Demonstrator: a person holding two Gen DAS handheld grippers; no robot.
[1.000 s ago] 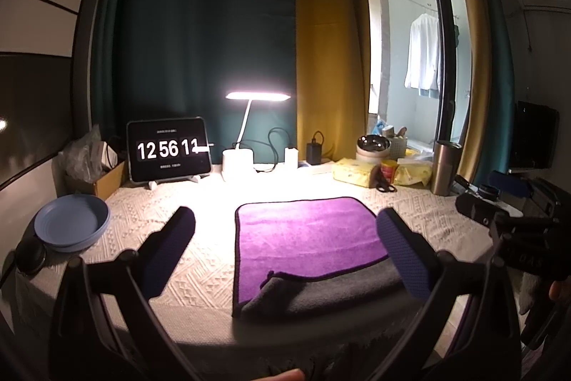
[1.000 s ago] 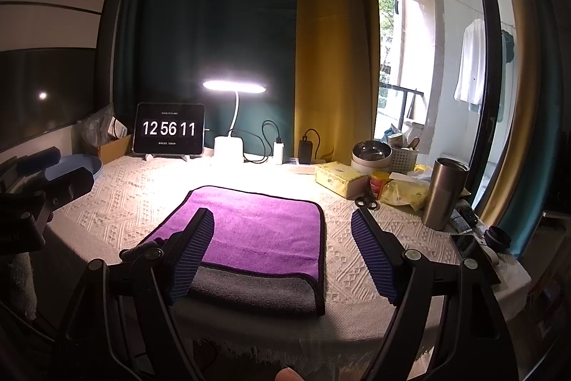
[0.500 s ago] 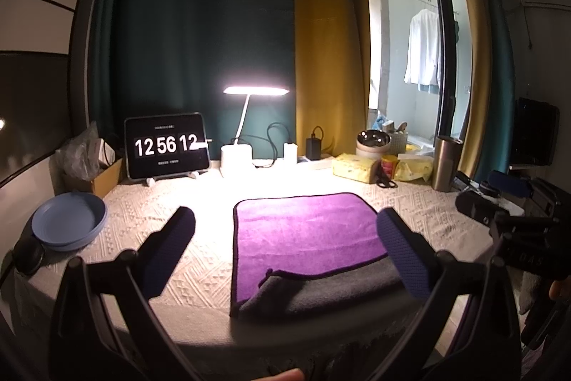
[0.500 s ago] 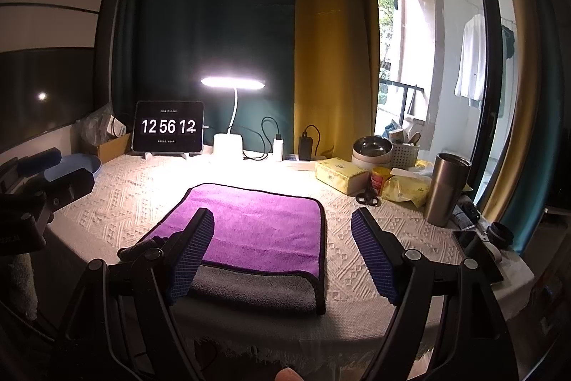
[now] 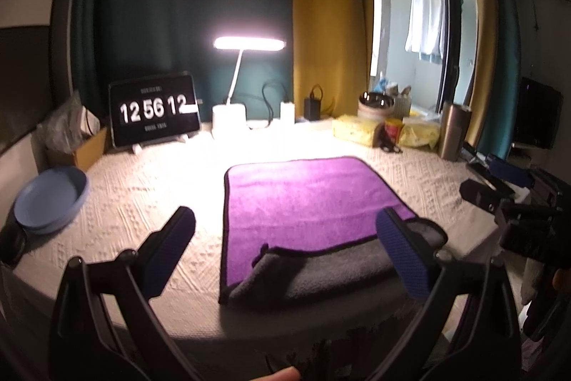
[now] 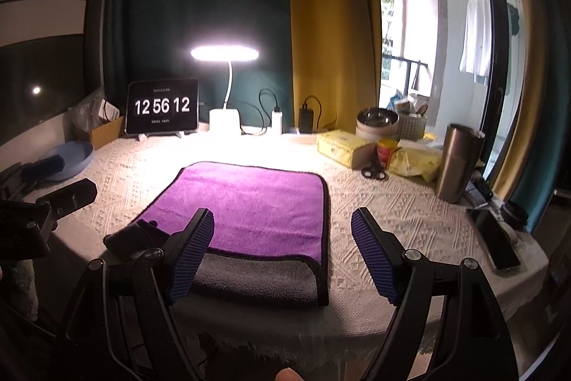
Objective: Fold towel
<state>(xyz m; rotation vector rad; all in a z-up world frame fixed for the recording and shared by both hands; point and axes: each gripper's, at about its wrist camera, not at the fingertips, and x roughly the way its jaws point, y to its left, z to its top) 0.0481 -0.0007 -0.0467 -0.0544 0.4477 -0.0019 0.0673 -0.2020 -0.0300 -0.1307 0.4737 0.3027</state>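
Observation:
A purple towel (image 5: 310, 199) with a grey underside lies on the white table cover; its near edge is turned over, showing a grey band (image 5: 321, 277). It also shows in the right wrist view (image 6: 246, 206). My left gripper (image 5: 285, 238) is open and empty, hovering before the towel's near edge. My right gripper (image 6: 282, 238) is open and empty, above the towel's near right part. Each gripper shows at the edge of the other's view.
At the back stand a tablet clock (image 5: 153, 113), a lit desk lamp (image 5: 235, 84) and chargers. A blue plate (image 5: 50, 199) sits at the left. A tissue box (image 6: 342, 149), scissors (image 6: 373, 172), a steel tumbler (image 6: 456, 163) and a phone (image 6: 496, 241) sit at the right.
Both views have shifted slightly, with the table scene sitting a little lower and closer. The towel has not moved and both grippers stay open.

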